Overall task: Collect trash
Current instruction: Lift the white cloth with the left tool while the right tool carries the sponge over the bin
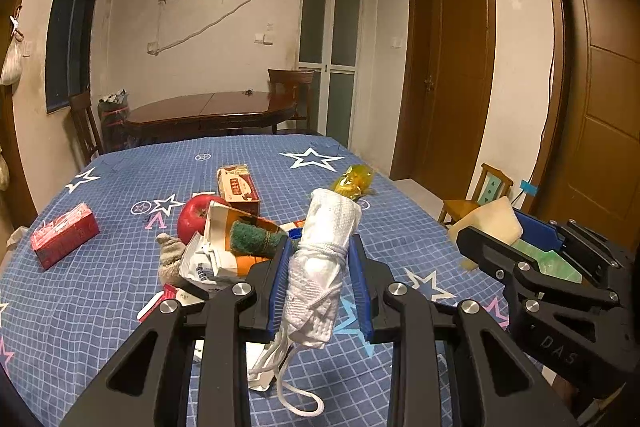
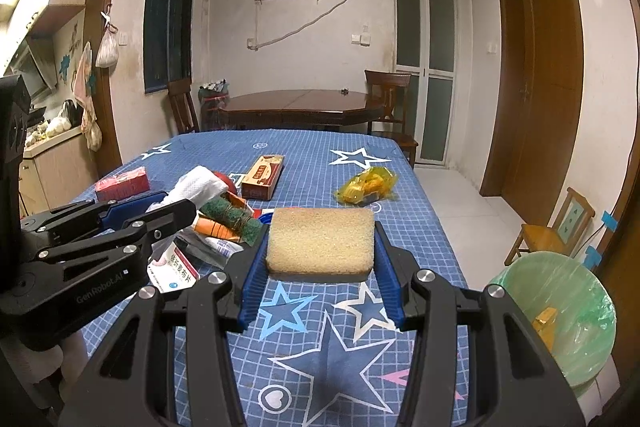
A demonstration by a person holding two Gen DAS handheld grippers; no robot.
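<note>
Left wrist view showed the left tool (image 1: 320,283) clamped on a white paper-towel roll bound with string (image 1: 322,259), held above the worktop (image 1: 100,307). Right wrist view showed the right tool (image 2: 320,267) clamped on a tan sponge (image 2: 320,241), also clear of the cloth. A green-lined bin (image 2: 560,315) stood beside the worktop's right edge, with one small yellow scrap visible inside. Progress was judged early: both held items had yet to reach the bin. Left on the worktop were a yellow wrapper (image 2: 366,185), a green scouring pad (image 2: 232,219), crumpled packets (image 1: 208,263), a medicine box (image 2: 176,267), two red-and-tan cartons and an apple (image 1: 196,217), the last perhaps not trash.
</note>
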